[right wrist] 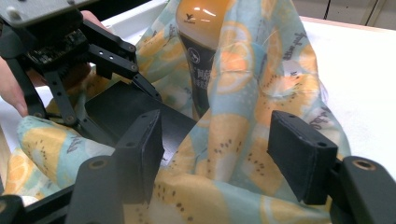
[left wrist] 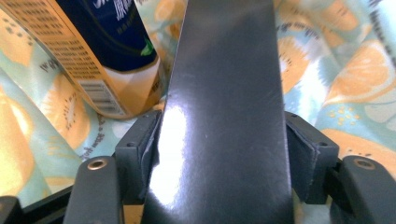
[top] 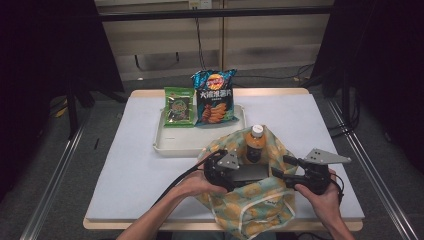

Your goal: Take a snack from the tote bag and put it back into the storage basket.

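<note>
A fruit-print cloth bag (top: pixel 255 202) lies open near the table's front edge. An orange drink bottle (top: pixel 255 142) with a white cap stands in its far side. My left gripper (top: pixel 234 172) reaches into the bag's mouth, shut on a flat black box (top: pixel 252 173). The left gripper view shows that glossy box (left wrist: pixel 224 93) clamped between both pads (left wrist: pixel 150 149), with the bottle's label (left wrist: pixel 93 60) just behind. My right gripper (top: pixel 289 167) is open at the bag's right rim. In the right gripper view, bag fabric (right wrist: pixel 224 140) lies loose between its spread jaws, with the box (right wrist: pixel 121 109) beyond.
A white tray (top: pixel 165 145) stands behind the bag. It holds a green snack packet (top: pixel 179 106) and a blue chips bag (top: pixel 214 97) leaning upright. The white table top (top: pixel 135 165) spreads to the left and right.
</note>
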